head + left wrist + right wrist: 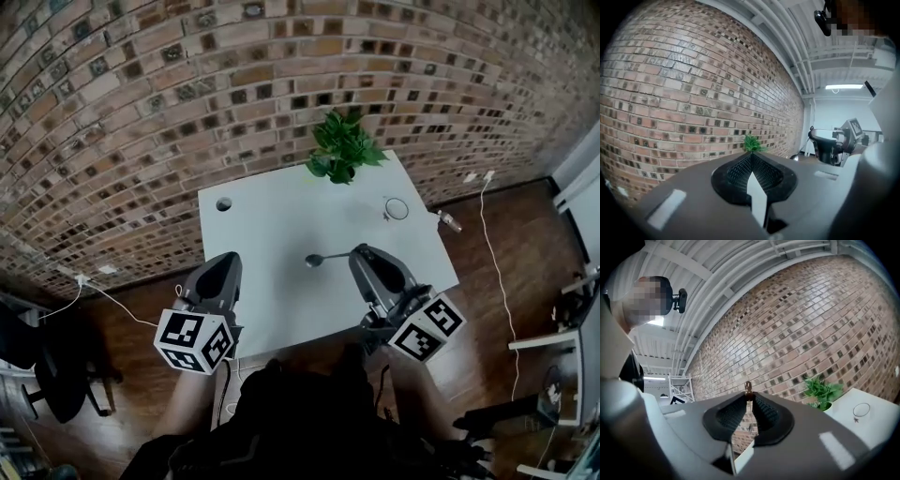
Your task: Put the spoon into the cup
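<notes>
Both grippers sit over the near half of the white rectangular worktop (272,220), noses aimed at the far edge and the brick wall beyond it. Their marker cubes face back toward the person.

Left gripper (223,262): over the left edge, toward the near-left corner, pointing roughly level. In the left gripper view (751,155) the jaws are pressed together with nothing between them.

Right gripper (361,253): over the near-right part of the worktop, also about level. Its jaws are narrow and clamped on the thin metal spoon (323,258). In the head view the spoon sticks out sideways from the jaw tips toward the left edge, with its bowl over the middle of the worktop. In the right gripper view (748,397) a short brownish end of the spoon (748,387) pokes up past the tips, and the rest shows as a thin line down the gap.

The small pale round cup (397,208) stands upright near the far-right corner, well apart from the spoon. The right gripper view shows it (861,409) off to the right of the jaws.

A green leafy potted plant (342,145) sits at the far edge, left of the cup. A round cable hole (223,203) is at the far-left corner.
</notes>
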Available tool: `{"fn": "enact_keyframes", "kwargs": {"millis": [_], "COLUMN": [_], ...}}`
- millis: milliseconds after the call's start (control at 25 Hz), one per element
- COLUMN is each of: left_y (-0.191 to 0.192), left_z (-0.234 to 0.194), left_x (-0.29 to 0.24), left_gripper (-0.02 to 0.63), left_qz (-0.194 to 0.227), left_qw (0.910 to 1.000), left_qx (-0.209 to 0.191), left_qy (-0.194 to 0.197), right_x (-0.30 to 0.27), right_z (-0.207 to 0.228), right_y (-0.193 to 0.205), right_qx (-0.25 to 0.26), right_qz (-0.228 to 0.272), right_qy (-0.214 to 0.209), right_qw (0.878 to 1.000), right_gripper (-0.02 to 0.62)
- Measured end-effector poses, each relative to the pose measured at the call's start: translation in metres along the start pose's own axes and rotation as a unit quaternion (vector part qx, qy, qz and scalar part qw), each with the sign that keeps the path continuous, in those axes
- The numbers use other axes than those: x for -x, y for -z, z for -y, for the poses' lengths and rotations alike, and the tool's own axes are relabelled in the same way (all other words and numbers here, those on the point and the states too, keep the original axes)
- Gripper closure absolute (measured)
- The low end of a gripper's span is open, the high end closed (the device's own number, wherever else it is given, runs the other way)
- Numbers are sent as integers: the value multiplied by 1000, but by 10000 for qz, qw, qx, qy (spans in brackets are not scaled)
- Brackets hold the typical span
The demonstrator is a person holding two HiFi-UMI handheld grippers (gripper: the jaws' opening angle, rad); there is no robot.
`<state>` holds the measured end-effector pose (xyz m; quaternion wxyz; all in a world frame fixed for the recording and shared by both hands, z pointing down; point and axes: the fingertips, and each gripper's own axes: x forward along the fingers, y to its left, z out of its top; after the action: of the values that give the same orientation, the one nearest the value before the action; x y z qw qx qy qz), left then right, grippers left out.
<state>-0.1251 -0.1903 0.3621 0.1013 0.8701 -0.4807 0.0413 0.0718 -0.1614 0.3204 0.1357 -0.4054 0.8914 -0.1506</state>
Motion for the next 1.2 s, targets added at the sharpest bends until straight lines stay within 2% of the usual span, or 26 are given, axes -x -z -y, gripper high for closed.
{"fn": "enact_keyframes", "kwargs": {"millis": [200, 440, 640, 800, 1080, 1200], "left_y": [4, -1, 4, 8, 7, 14], "left_z": [39, 99, 132, 147, 121, 106], "left_x": [-31, -67, -90, -107, -141, -154], "left_gripper": [612, 612, 612, 612, 612, 612], "left_qz": [41, 116, -24, -107, 20, 13], "left_qw": [9985, 9967, 9958, 9970, 9983, 9968], "left_qx": [168, 136, 358, 379, 437, 699], "left_qy": [-523, -789, -848, -660, -378, -397], "right_x": [19, 41, 47, 42, 25, 23], "right_z": [50, 98, 127, 150, 187, 200], "right_y": [-16, -44, -55, -54, -47, -42], "right_qx": [-119, -177, -259, -259, -184, -130], "right_qz": [-326, -458, -497, -513, -559, -663], "right_qy": [-570, -998, -1113, -899, -221, 34], "right_qw": [9978, 9938, 9922, 9943, 9980, 9977], "right_gripper": [549, 549, 549, 549, 549, 549]}}
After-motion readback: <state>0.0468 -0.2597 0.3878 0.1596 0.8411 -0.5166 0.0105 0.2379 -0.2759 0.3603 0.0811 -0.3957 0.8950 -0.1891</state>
